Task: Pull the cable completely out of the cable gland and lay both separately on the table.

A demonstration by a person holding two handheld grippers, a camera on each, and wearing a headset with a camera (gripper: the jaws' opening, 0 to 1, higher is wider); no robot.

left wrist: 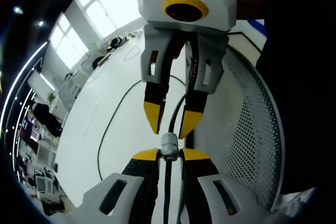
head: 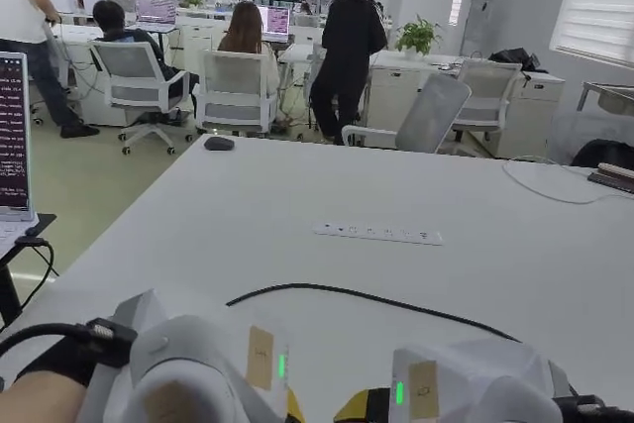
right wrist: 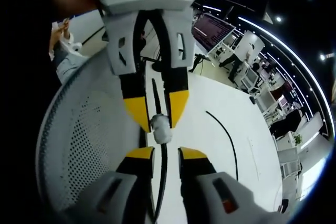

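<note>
- As a person at the workbench brings two hand-held tongs nose to nose, the small pale cable gland (left wrist: 169,144) hangs in the air between them. It sits by the near edge of the tabletop (head: 396,185), with a white mesh chair back (left wrist: 252,129) close alongside.
- The left gripper (left wrist: 170,155) pinches the gland at the very tips of its yellow pads, its jaws drawn in to the fitting's width.
- The right gripper (right wrist: 166,154) faces it with its jaws a little apart. The black cable (right wrist: 162,167) runs down the gap with space on either side, so it looks ungripped.
- The rest of the cable lies slack on the tabletop, curving along the near edge toward the right-hand side.
- The gland looks light, hard and smooth, a rounded plastic piece that could twist or pop out of a tip-only pinch. A hold square across its body would likely be steadier.
- The cable looks thin, limp and nearly weightless, with a sheath that should give the pads some bite.
- The gland's seal will probably drag on the cable. A hold close to the gland with a straight pull looks wiser than one farther back, where the cable would only bend.
</note>
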